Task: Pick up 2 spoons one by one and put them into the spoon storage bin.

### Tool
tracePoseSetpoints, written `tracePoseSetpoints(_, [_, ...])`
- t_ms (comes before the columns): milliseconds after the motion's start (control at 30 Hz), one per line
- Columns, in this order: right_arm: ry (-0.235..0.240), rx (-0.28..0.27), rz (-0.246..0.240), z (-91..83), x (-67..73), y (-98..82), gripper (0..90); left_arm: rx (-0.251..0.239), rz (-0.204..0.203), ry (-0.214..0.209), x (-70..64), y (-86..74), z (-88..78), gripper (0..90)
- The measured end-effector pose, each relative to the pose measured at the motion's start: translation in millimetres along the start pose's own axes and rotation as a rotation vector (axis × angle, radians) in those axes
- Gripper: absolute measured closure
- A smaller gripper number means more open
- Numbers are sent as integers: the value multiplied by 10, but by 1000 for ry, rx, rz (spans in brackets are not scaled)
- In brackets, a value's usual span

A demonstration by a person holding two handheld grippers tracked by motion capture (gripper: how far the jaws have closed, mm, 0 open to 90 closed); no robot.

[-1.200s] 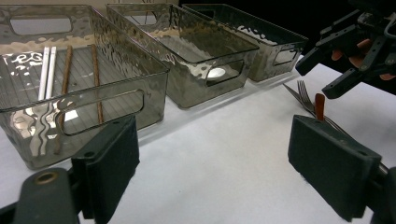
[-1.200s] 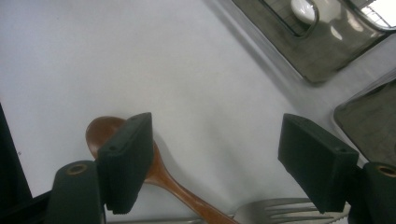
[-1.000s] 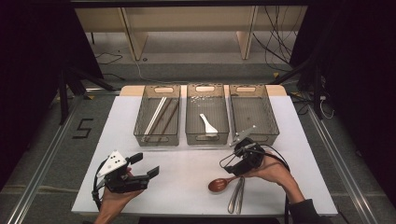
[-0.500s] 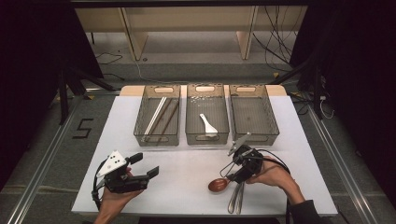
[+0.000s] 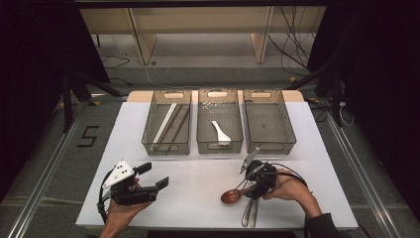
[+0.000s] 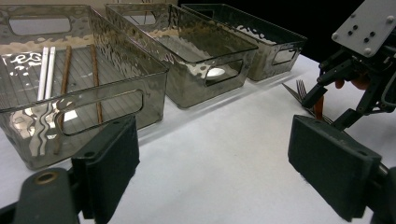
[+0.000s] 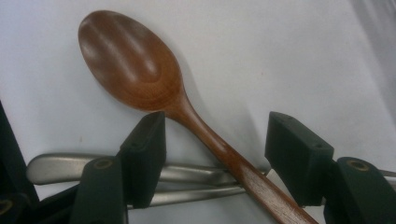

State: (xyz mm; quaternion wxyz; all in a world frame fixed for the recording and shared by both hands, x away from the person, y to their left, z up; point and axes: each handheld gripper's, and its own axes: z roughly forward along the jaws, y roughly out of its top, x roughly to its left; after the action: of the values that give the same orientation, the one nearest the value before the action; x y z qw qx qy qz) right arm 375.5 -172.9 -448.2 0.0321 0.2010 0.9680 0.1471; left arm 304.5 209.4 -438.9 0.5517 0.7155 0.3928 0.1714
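Observation:
A brown wooden spoon [image 7: 135, 65] lies on the white table [image 5: 198, 173], its handle crossing two metal utensil handles [image 7: 56, 168]. My right gripper [image 7: 217, 135] points down over it and straddles the spoon's neck. Its jaws have just been closing, but there are gaps on both sides and the pads do not press on the handle. In the high view that gripper [image 5: 250, 191] sits at the near right, with the spoon bowl [image 5: 231, 197] to its left. My left gripper [image 5: 148, 178] rests at the near left, open and holding nothing, its pads [image 6: 112, 163] wide apart.
Three clear bins stand in a row at the back. The left bin [image 5: 148, 141] holds chopsticks [image 5: 166, 121], the middle bin [image 5: 202, 141] a white spoon [image 5: 220, 133], and the right bin [image 5: 287, 134] looks bare. Fork tines [image 6: 299, 88] lie near the right hand.
The right gripper has tipped down over the wooden spoon and drawn slightly toward the near edge, its jaws narrower. The left gripper has stayed still.

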Motion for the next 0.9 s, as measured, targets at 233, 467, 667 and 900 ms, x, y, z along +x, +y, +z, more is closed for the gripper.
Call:
tracePoseSetpoints(233, [-25, 40, -43, 57, 22, -1, 429, 1, 0, -1, -3, 0, 2, 160])
tracePoseSetpoints(467, [-43, 64, -60, 112, 40, 28, 476, 2, 0, -2, -3, 0, 5, 160])
tracePoseSetpoints(667, [-27, 56, -63, 114, 35, 31, 558, 7, 4, -2, 0, 1, 2, 160])
tracePoseSetpoints(900, [-34, 47, -69, 113, 38, 50, 679, 4, 1, -1, -3, 1, 4, 159])
